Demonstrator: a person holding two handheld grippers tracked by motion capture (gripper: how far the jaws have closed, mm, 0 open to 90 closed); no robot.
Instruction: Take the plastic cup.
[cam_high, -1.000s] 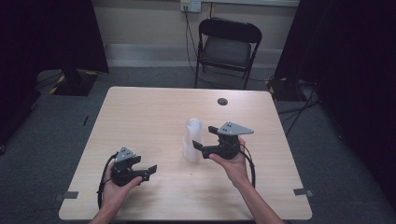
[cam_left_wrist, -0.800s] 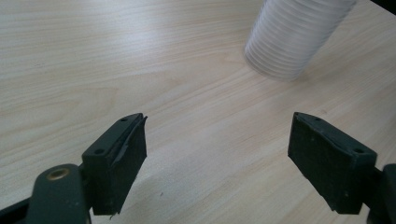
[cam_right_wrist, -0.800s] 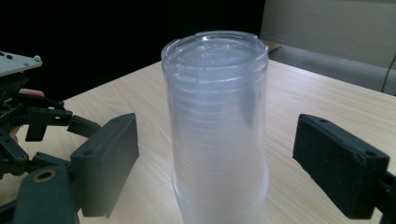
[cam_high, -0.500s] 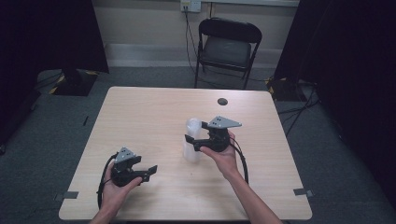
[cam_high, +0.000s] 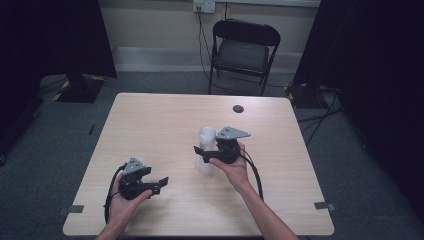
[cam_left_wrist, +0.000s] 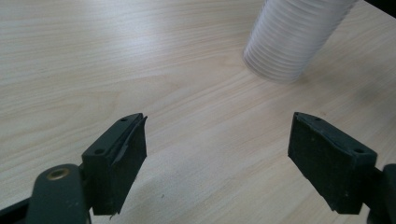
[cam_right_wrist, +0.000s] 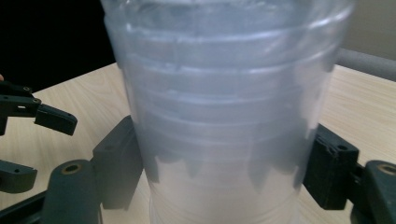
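A tall stack of clear ribbed plastic cups (cam_high: 206, 136) stands upright near the middle of the table. My right gripper (cam_high: 205, 153) reaches in from the stack's right, and its jaws have just been closing. In the right gripper view its pads (cam_right_wrist: 119, 163) lie against both sides of the stack (cam_right_wrist: 224, 116), low on it. My left gripper (cam_high: 159, 183) rests at the front left of the table, jaws wide apart with nothing between them. In the left gripper view (cam_left_wrist: 217, 154) the stack (cam_left_wrist: 294, 37) stands ahead and to the right. The left gripper (cam_right_wrist: 42, 147) also appears in the right gripper view.
The pale wooden table (cam_high: 150, 120) carries a small dark round disc (cam_high: 238, 108) near its far edge. A black folding chair (cam_high: 245, 50) stands behind the table. Dark curtains hang on both sides, and cables trail from each gripper.
My right gripper has moved left and down to the cup stack, and its jaws have narrowed around it. The left hand and gripper have stayed where they were.
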